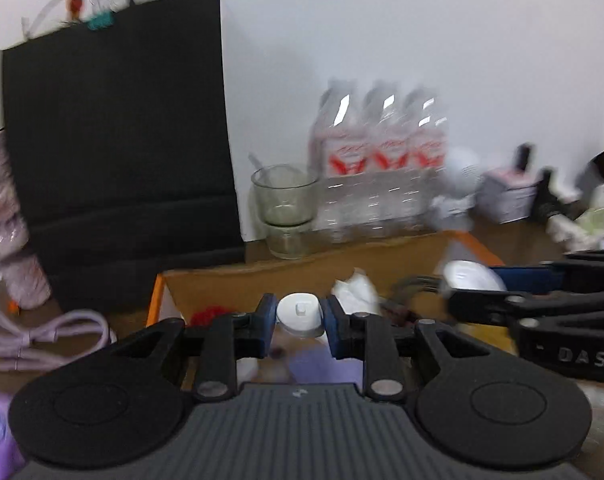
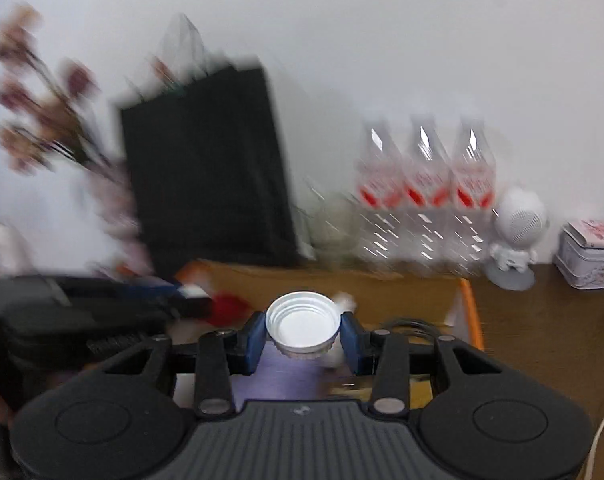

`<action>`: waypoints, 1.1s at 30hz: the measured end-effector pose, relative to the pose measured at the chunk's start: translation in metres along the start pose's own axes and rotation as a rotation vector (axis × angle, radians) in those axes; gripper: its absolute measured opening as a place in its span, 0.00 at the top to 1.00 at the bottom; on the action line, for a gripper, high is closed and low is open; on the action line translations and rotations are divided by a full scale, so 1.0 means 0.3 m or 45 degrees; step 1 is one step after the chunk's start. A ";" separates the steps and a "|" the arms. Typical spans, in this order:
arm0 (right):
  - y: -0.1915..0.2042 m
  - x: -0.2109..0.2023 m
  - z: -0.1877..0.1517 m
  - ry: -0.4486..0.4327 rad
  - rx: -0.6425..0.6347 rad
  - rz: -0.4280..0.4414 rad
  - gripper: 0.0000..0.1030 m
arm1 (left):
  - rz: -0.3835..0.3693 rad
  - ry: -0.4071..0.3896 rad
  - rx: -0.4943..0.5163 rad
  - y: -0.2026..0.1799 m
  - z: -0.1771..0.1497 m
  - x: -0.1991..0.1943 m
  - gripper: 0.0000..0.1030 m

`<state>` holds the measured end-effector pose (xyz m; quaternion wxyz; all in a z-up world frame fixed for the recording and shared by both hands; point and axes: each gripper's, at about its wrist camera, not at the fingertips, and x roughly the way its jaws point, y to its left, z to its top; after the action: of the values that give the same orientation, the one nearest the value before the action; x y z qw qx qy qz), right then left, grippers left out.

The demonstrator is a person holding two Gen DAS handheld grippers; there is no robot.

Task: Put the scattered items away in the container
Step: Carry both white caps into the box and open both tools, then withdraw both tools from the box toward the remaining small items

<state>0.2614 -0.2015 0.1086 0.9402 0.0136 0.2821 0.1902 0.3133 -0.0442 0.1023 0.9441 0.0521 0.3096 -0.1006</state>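
White wall backs a brown wooden table (image 2: pixel 542 320), where a tall black paper bag (image 1: pixel 118 152), 2 stacked glass cups (image 1: pixel 284 208) and 3 clear water bottles (image 1: pixel 382 168) with red labels stand in a row. An open cardboard box (image 1: pixel 302 276) with orange edges sits just in front of them (its contents are blurred, though something red and some crumpled white paper show inside).

Over the box, the left gripper (image 1: pixel 300 316) has its blue pads partly closed and pressing on a small white oval piece (image 1: pixel 300 314); its long axis runs across from pad to pad, its rounded face toward the camera.

Beside it, the right gripper (image 2: pixel 304 330), jaws a little wider, clamps a white round cap (image 2: pixel 302 326) by its ribbed rim, hollow side turned up and toward the camera. A lilac cable (image 1: pixel 42 340) lies coiled on the table left of the box.
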 end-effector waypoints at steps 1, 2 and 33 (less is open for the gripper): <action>-0.013 0.047 0.008 0.031 -0.008 -0.032 0.62 | -0.022 0.057 -0.007 0.006 0.009 0.060 0.74; -0.033 0.099 0.020 0.078 -0.020 -0.070 0.62 | -0.052 0.105 -0.022 0.013 0.012 0.114 0.74; 0.019 -0.372 -0.466 -0.159 0.354 0.136 0.21 | 0.133 -0.201 -0.090 -0.122 -0.425 -0.524 0.36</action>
<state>0.0988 -0.2486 0.0505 0.9335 0.1704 0.2457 0.1979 0.1081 -0.0348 0.0923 0.9707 0.0269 0.2345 -0.0440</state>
